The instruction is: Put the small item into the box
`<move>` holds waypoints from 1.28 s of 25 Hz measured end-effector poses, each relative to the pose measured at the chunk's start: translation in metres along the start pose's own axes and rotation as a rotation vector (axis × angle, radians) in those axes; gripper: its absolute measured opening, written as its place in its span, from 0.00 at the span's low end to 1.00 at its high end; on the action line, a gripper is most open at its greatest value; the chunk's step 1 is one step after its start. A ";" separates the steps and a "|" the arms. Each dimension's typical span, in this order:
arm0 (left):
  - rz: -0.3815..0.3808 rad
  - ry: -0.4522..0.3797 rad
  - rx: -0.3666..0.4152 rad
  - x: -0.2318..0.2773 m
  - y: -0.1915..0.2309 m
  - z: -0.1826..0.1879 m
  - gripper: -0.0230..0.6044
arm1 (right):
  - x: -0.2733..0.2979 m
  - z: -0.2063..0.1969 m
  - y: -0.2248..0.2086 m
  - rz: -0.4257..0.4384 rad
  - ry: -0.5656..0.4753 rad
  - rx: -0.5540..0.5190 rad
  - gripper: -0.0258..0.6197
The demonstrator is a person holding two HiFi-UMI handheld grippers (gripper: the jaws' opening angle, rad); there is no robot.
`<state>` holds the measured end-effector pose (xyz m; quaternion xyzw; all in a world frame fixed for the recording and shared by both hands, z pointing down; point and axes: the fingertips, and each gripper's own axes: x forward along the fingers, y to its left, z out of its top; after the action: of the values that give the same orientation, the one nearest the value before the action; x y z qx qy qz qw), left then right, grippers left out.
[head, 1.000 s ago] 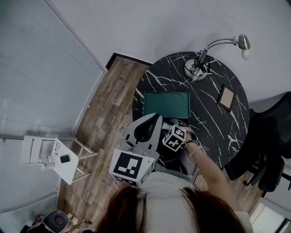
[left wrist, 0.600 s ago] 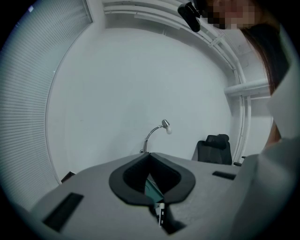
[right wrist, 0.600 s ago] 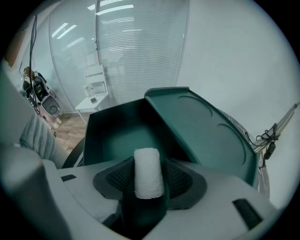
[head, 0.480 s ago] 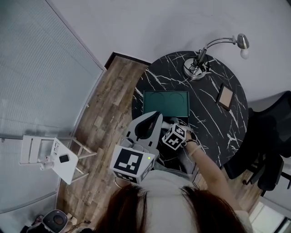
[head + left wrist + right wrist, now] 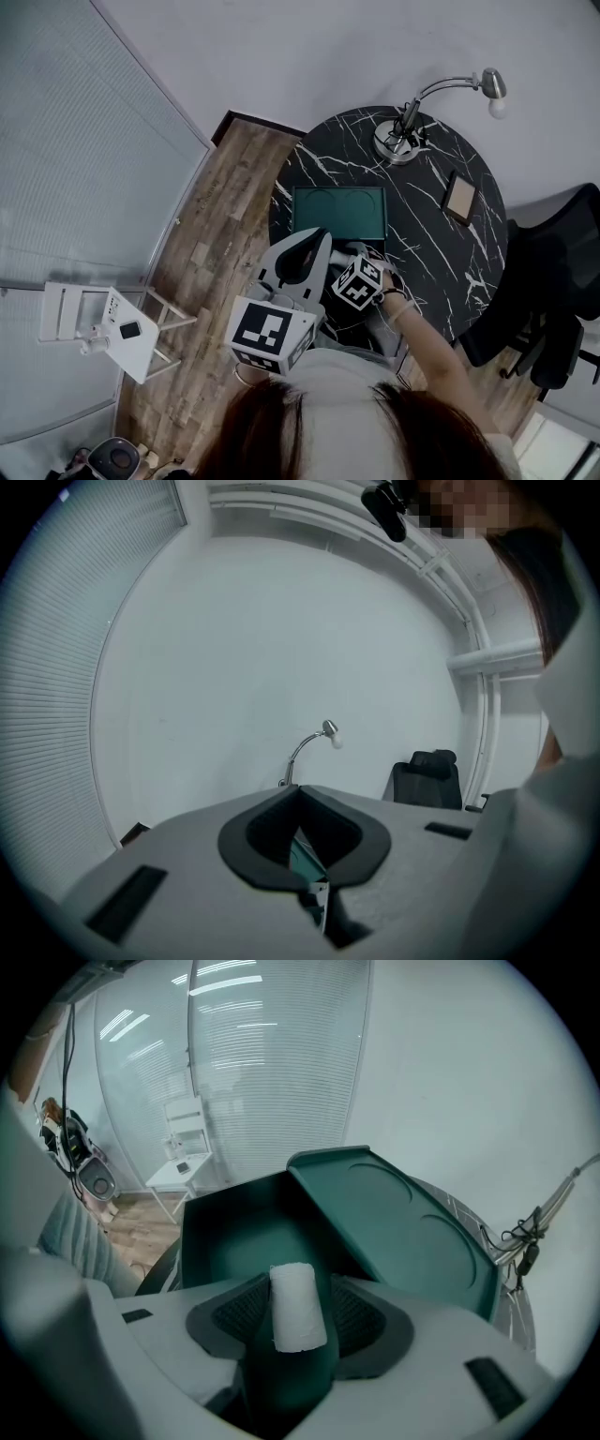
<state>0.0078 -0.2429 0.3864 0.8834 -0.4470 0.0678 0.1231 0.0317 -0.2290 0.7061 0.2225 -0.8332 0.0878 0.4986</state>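
The right hand-held gripper [image 5: 299, 1305] points steeply down into the open green box [image 5: 220, 1237]. Its jaws are wide and have just been opening. The task's small item, a white cylinder [image 5: 297, 1305], stands between them above the box's inner floor, with box colour showing on both sides of it, so the pads do not seem to press on it. Whether it already rests on the floor of the box cannot be told. The lid [image 5: 403, 1232] stands open at the far side of the box. The left hand-held gripper [image 5: 317, 239] hangs just beside the box on the person's side, jaws together on nothing.

The release looks done or nearly so, and the risk now is in pulling out. If the right jaws lift off at an angle, a pad could brush the cylinder and tip it or drag it over the box wall onto the table [image 5: 450, 262]. A careless pull back could also nudge the box, since nothing steadies it. A knock towards the far side of the box could bring the lid down on the jaws.
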 end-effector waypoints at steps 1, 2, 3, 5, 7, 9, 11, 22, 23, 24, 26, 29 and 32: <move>0.000 -0.001 -0.001 0.000 0.000 0.000 0.05 | -0.001 0.001 0.000 -0.003 -0.005 0.004 0.38; -0.001 -0.002 -0.001 -0.001 0.000 0.000 0.05 | -0.002 0.002 0.000 -0.005 -0.010 0.008 0.37; -0.001 -0.002 -0.002 -0.001 0.001 0.001 0.05 | -0.004 0.003 0.000 -0.006 -0.013 0.011 0.37; -0.003 -0.003 -0.001 -0.002 0.000 0.002 0.05 | -0.006 0.004 0.001 -0.009 -0.015 0.016 0.37; -0.006 -0.005 0.000 -0.003 -0.001 0.002 0.05 | -0.008 0.005 0.001 -0.012 -0.019 0.018 0.37; -0.008 -0.008 0.003 -0.004 -0.001 0.002 0.05 | -0.010 0.005 0.002 -0.018 -0.024 0.021 0.37; -0.009 -0.010 0.007 -0.005 -0.002 0.002 0.05 | -0.011 0.004 0.002 -0.024 -0.022 0.031 0.37; -0.002 -0.019 0.004 -0.013 -0.005 0.001 0.05 | -0.026 0.012 0.002 -0.050 -0.073 0.127 0.32; -0.002 -0.019 0.004 -0.014 -0.006 0.000 0.05 | -0.028 0.013 0.001 -0.062 -0.081 0.132 0.30; -0.003 -0.020 0.005 -0.016 -0.007 0.000 0.05 | -0.029 0.013 0.000 -0.070 -0.086 0.134 0.29; -0.004 -0.021 0.006 -0.018 -0.008 0.000 0.05 | -0.031 0.013 0.000 -0.081 -0.091 0.140 0.28; -0.005 -0.024 0.007 -0.022 -0.009 -0.001 0.05 | -0.036 0.013 -0.001 -0.097 -0.100 0.157 0.25; -0.004 -0.023 0.008 -0.027 -0.010 -0.002 0.05 | -0.043 0.012 -0.002 -0.122 -0.113 0.185 0.20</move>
<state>0.0000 -0.2160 0.3808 0.8856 -0.4462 0.0592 0.1143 0.0404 -0.2232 0.6628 0.3221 -0.8334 0.1210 0.4326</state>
